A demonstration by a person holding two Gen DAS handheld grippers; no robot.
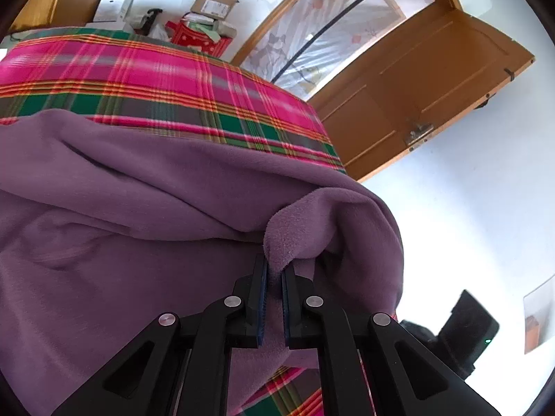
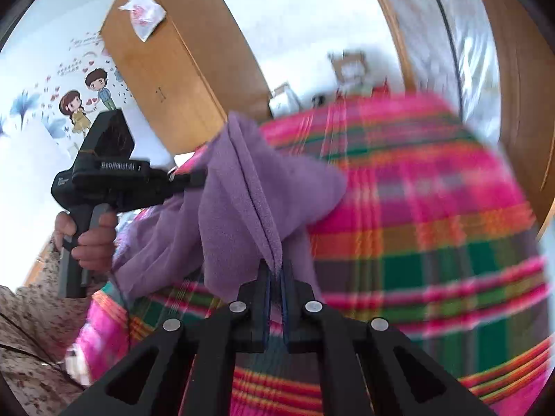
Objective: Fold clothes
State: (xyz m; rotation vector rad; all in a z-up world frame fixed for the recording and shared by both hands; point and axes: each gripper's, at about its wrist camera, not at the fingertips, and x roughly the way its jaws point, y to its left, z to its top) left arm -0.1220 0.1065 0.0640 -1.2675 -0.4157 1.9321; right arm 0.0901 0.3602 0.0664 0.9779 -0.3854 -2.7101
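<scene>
A purple fleece garment [image 1: 138, 201] is held up over a bed with a pink, green and orange plaid cover [image 1: 166, 79]. My left gripper [image 1: 274, 270] is shut on a bunched edge of the fleece, which drapes left across most of the left wrist view. In the right wrist view my right gripper [image 2: 276, 270] is shut on a doubled edge of the same garment [image 2: 242, 187], which stretches left toward the other gripper's black body [image 2: 107, 170], held by a hand [image 2: 92, 239]. The plaid cover [image 2: 416, 228] lies blurred beneath.
An open wooden door [image 1: 416, 79] stands to the right of the bed. Cardboard boxes [image 1: 213, 0] and a red bag [image 1: 199, 36] sit beyond the bed's far side. A wooden wardrobe [image 2: 180, 66] and wall stickers [image 2: 83, 100] are behind. A floral sleeve [image 2: 31, 332] is at lower left.
</scene>
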